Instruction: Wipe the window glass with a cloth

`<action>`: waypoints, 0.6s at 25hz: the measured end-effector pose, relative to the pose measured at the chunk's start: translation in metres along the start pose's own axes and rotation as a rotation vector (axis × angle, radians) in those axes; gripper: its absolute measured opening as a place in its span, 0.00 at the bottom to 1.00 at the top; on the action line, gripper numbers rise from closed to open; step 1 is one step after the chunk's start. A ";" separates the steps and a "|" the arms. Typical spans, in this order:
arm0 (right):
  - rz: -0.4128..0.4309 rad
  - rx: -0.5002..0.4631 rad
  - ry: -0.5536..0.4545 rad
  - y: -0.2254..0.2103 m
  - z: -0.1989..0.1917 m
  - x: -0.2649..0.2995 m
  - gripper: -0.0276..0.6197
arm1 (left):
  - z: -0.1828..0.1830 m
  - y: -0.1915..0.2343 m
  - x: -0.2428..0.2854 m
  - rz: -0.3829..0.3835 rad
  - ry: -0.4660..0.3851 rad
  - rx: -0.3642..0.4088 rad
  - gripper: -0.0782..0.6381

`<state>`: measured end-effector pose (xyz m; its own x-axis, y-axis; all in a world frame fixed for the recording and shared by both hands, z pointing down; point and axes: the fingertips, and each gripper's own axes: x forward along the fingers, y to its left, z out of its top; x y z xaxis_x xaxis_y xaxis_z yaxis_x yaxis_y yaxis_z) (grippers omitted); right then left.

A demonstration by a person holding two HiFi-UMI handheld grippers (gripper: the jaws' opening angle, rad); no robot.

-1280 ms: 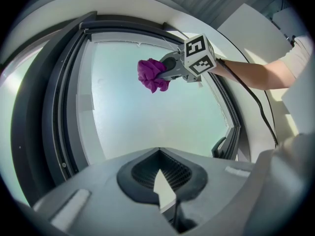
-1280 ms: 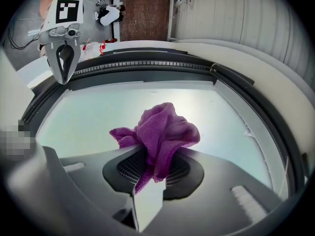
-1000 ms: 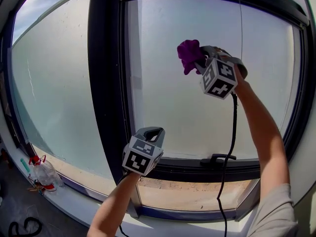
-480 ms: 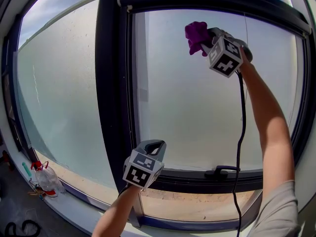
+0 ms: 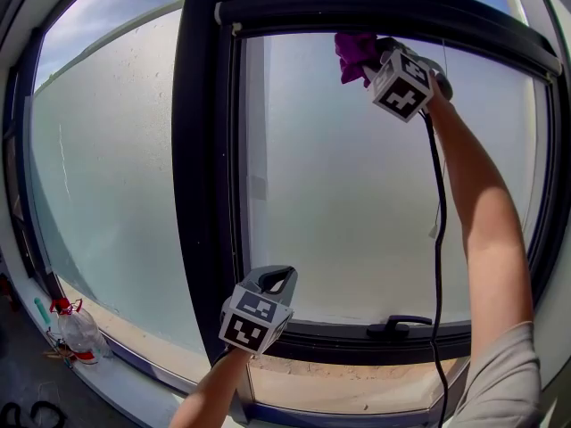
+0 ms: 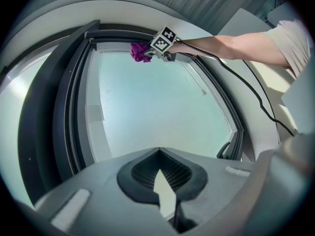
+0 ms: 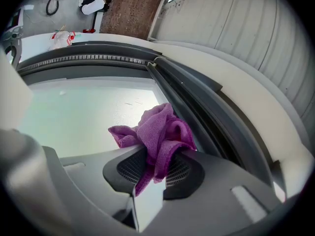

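Wiping is in hand: the right gripper [image 7: 156,167] clamps the purple cloth [image 7: 157,132] at the window glass [image 5: 348,194] top edge, seemingly touching it. The left gripper [image 6: 165,200] hangs low, jaws together, empty. Next comes a pressed sweep downward.

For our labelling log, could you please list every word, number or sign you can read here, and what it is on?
No text can be read anywhere in these views.
Black-and-white marker cubes on the left gripper and right gripper: square patterns only, no letters.
Clear plastic bottle with red on it, lower left: any print too small to read.
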<state>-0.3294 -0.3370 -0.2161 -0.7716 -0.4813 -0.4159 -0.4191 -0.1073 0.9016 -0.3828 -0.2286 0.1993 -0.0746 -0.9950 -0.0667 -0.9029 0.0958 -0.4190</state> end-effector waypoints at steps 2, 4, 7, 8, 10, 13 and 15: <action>-0.007 0.022 -0.007 -0.004 0.000 0.001 0.21 | 0.002 0.000 0.000 0.003 -0.006 0.001 0.12; -0.012 0.030 -0.013 -0.005 -0.001 -0.001 0.21 | 0.004 -0.001 0.000 0.004 -0.007 0.001 0.12; -0.029 0.027 -0.007 -0.008 -0.009 -0.006 0.21 | 0.005 -0.004 0.003 0.002 -0.007 0.002 0.12; -0.035 0.028 -0.001 -0.010 -0.013 -0.008 0.21 | 0.006 -0.005 0.004 0.001 -0.007 0.002 0.12; -0.048 0.035 0.014 -0.015 -0.022 -0.012 0.21 | 0.008 -0.008 0.009 -0.004 -0.007 0.004 0.12; -0.069 0.049 0.043 -0.021 -0.038 -0.019 0.21 | 0.014 -0.016 0.019 -0.016 -0.005 0.007 0.12; -0.083 0.057 0.059 -0.025 -0.047 -0.025 0.21 | 0.022 -0.022 0.028 -0.027 -0.010 0.012 0.12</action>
<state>-0.2776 -0.3631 -0.2229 -0.7039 -0.5238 -0.4798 -0.5084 -0.1002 0.8552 -0.3557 -0.2578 0.1871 -0.0463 -0.9968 -0.0647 -0.8994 0.0697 -0.4316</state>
